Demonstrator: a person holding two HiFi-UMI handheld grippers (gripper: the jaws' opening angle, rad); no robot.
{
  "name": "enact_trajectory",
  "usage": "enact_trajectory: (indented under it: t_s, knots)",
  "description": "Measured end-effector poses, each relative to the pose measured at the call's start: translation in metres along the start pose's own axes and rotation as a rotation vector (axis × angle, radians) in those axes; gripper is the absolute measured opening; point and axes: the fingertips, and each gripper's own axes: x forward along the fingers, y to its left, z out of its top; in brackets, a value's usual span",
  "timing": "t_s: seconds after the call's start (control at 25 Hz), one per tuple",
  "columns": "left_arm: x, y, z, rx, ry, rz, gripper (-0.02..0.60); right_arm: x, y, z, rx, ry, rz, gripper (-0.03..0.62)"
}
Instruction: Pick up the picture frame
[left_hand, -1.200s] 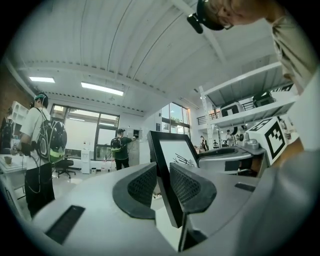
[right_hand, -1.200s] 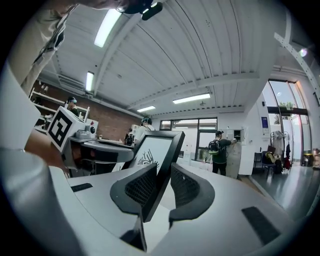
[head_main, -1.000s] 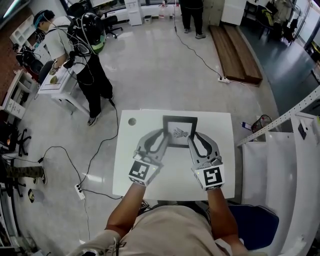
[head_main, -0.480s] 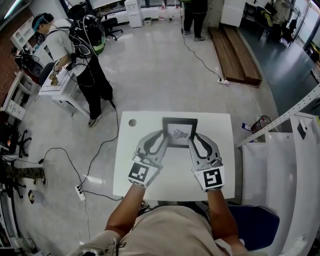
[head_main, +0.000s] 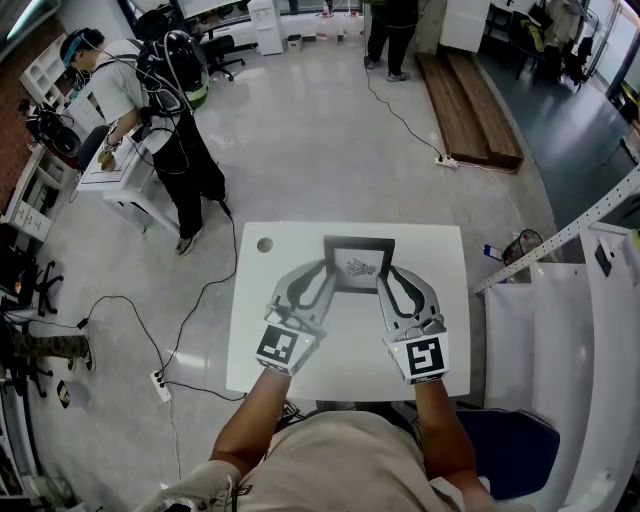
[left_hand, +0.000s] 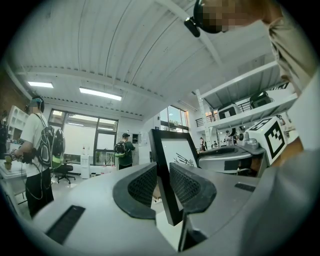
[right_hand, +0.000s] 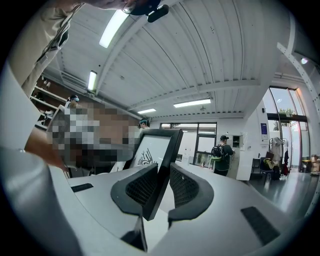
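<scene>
A black-edged picture frame (head_main: 358, 262) with a white sheet and a small dark drawing is held over the white table (head_main: 340, 350) between both grippers. My left gripper (head_main: 326, 276) is shut on its left edge and my right gripper (head_main: 384, 276) on its right edge. In the left gripper view the frame (left_hand: 176, 155) stands nearly upright, its black edge pinched between the ribbed pads of the left gripper (left_hand: 162, 182). In the right gripper view the frame (right_hand: 152, 150) leans away to the left, and the right gripper (right_hand: 161, 182) clamps its edge.
A round hole (head_main: 264, 243) sits in the table's far left corner. Two people stand at a small white table (head_main: 110, 165) at the far left, with cables on the floor. A white partition (head_main: 560, 320) stands right of the table, wooden boards (head_main: 470, 100) lie beyond.
The frame looks slightly shorter from above, as if its far edge has tipped up a little. Both grippers stay where they were, still clamped on it.
</scene>
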Motion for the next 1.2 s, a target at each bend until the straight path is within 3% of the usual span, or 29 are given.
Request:
enact_trajectory:
  t_s: [1.2]
  knots:
    - [0.005, -0.003, -0.01, -0.01, 0.019, 0.014, 0.077, -0.002, -0.006, -0.01, -0.001, 0.016, 0.002, 0.069]
